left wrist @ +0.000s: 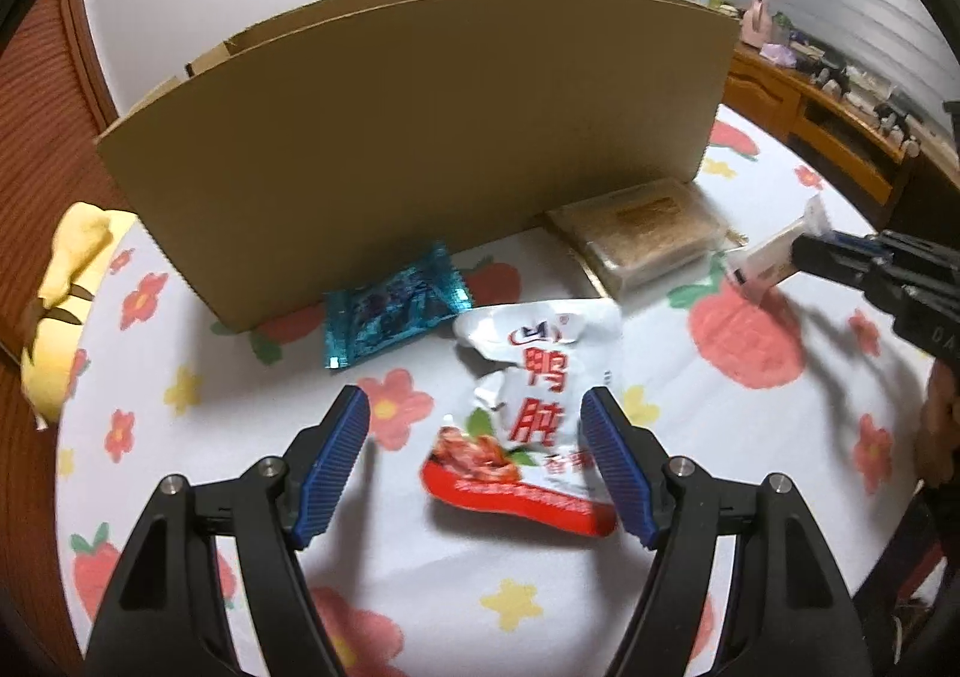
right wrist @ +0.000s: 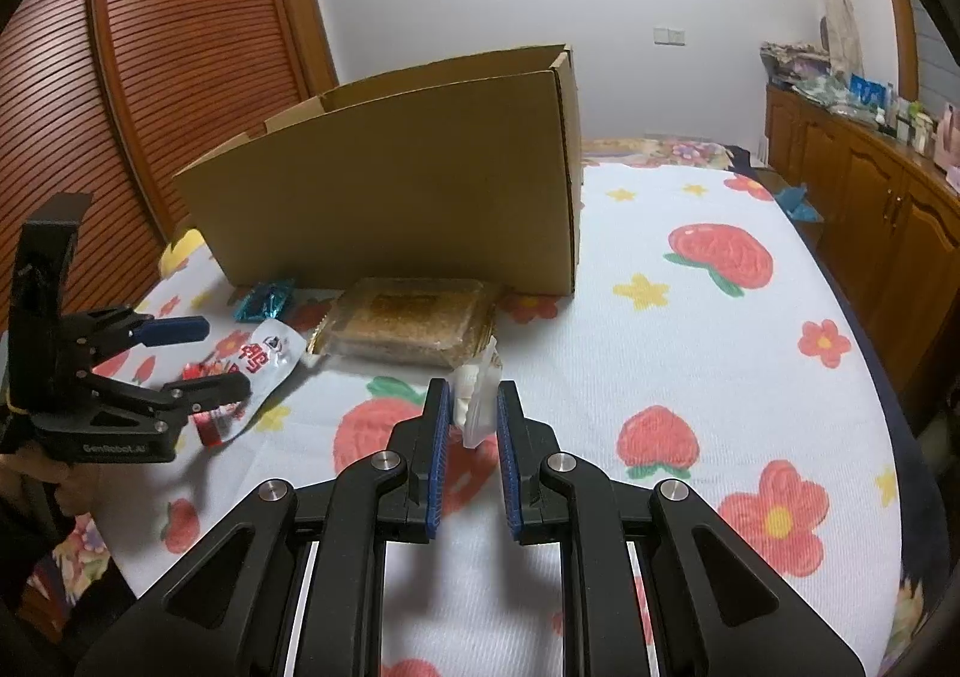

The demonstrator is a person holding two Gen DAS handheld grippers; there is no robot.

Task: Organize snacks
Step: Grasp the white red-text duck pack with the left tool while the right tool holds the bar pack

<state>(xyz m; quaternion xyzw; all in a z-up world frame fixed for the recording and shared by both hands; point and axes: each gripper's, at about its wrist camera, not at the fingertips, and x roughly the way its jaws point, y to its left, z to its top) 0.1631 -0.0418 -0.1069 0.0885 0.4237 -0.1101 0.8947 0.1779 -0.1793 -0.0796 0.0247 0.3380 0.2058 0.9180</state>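
Observation:
A white and red snack pouch [left wrist: 528, 407] lies on the strawberry-print cover, between the fingers of my left gripper [left wrist: 474, 395], which is open and hovers over it; the pads do not press on it. In the right wrist view the pouch [right wrist: 270, 353] shows under the left gripper [right wrist: 225, 356]. My right gripper [right wrist: 473, 389] is shut on a small white packet [right wrist: 477, 413] and holds it above the cover; the left wrist view shows the right gripper [left wrist: 801, 254] and that packet [left wrist: 768, 260] at the right. An open cardboard box [left wrist: 420, 137] [right wrist: 408, 185] stands behind.
A teal foil packet [left wrist: 390, 317] and a clear pack of brown cake [left wrist: 642, 233] lie against the box's front wall. A yellow soft item [left wrist: 72, 281] sits at the left edge. Wooden cabinets [right wrist: 870, 209] run along the right, and a slatted wooden door [right wrist: 150, 77] along the left.

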